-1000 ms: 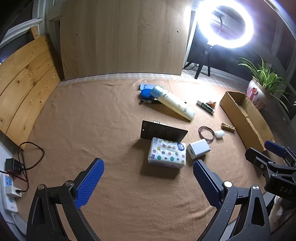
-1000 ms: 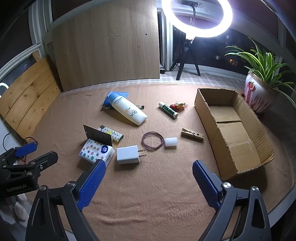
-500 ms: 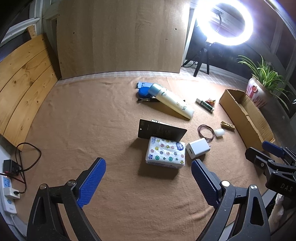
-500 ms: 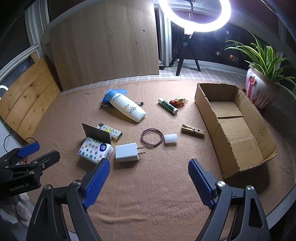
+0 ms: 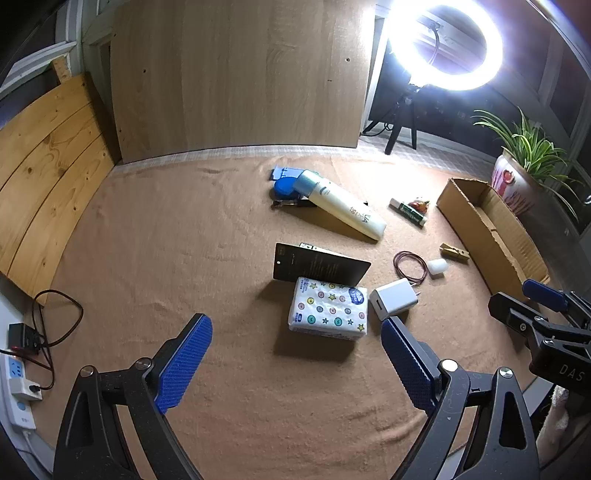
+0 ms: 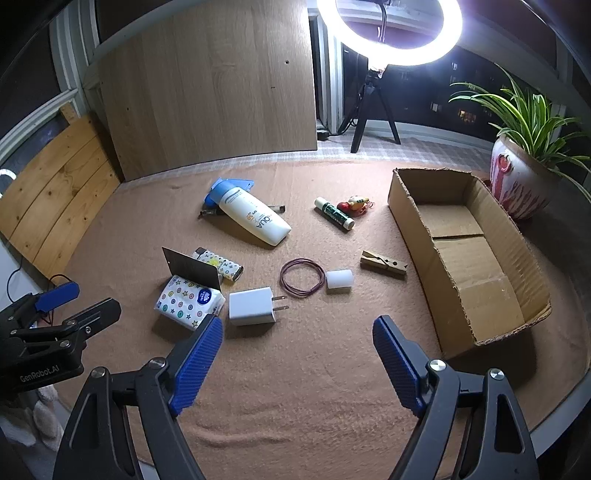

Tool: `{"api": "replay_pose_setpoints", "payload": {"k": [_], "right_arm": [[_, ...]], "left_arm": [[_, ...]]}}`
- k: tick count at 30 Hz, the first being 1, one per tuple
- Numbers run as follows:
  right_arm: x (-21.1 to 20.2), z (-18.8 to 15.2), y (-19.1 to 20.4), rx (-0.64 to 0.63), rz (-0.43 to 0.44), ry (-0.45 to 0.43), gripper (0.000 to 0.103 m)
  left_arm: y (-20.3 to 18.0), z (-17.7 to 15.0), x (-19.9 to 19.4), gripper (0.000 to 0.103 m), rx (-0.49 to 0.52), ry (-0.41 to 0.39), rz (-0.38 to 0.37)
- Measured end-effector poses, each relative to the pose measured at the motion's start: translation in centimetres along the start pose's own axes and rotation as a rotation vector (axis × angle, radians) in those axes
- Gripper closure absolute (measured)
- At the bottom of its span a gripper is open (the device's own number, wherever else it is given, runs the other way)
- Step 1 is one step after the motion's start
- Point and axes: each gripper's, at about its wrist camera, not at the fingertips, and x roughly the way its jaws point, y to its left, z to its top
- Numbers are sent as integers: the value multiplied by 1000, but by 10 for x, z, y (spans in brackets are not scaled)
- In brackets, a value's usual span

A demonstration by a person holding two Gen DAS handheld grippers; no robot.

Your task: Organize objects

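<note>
Both grippers are hovering over the near side of the tan cloth-covered table (image 6: 295, 387), and both are spread wide with nothing in them. The left gripper (image 5: 295, 363) has its blue ribbed pads either side of the white tissue pack with coloured stars and dots (image 5: 328, 308). The right gripper (image 6: 297, 363) sits a bit short of the white wall charger with two prongs (image 6: 253, 305).

Stuff is scattered mid-table. A black card (image 6: 192, 272) leans tilted against the tissue pack, with a small patterned tube (image 6: 221, 263) lying just behind it. The charger is just beside the pack, prongs pointing toward a thin dark red elastic loop (image 6: 302, 277), which touches or nearly touches a small white cylinder (image 6: 340, 281). A wooden clothespin (image 6: 384, 263) lies between that and the open brown cardboard box (image 6: 417, 240) on the right, near the table edge. Further back: a white lotion bottle with a blue cap (image 6: 253, 216) lying on its side over some blue bits, plus a green and white glue stick (image 6: 334, 213) touching a small red and yellow trinket (image 6: 354, 204).

Bare cloth runs along the whole near edge and down the left side. A wooden panel (image 6: 210, 92) stands at the back edge, a lit ring light (image 6: 388, 33) behind it, and a potted spider plant (image 6: 524, 162) just beyond the box.
</note>
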Motion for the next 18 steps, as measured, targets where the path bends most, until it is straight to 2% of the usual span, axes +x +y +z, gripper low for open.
{"api": "replay_pose_setpoints", "payload": {"k": [18], "right_arm": [[-1, 3, -8, 18, -22, -9, 22]], "left_arm": [[-7, 1, 6, 8, 12, 13, -4]]}}
